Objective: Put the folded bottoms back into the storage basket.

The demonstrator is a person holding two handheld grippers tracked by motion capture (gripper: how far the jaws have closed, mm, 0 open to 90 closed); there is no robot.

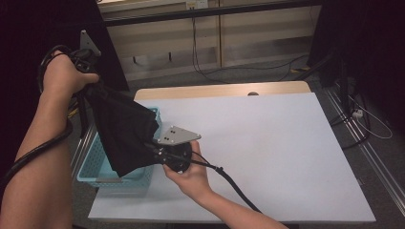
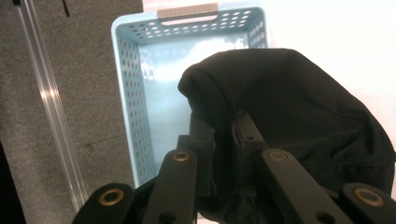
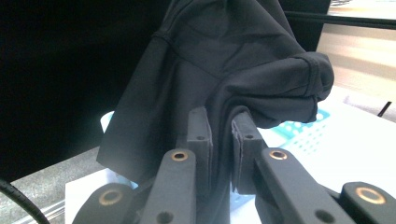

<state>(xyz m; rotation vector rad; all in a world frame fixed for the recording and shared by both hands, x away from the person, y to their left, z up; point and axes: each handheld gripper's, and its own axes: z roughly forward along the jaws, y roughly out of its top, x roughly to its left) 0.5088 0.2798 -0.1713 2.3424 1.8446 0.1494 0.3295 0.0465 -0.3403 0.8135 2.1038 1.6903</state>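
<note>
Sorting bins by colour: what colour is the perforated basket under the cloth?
Light blue basket, clearest in the left gripper view.

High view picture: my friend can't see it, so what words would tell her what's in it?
Two hands hold a black cloth stretched in the air above a light blue basket, each pinching it with a claw. The left claw grips the top end up high; the right claw grips the lower end near the white table.
</note>
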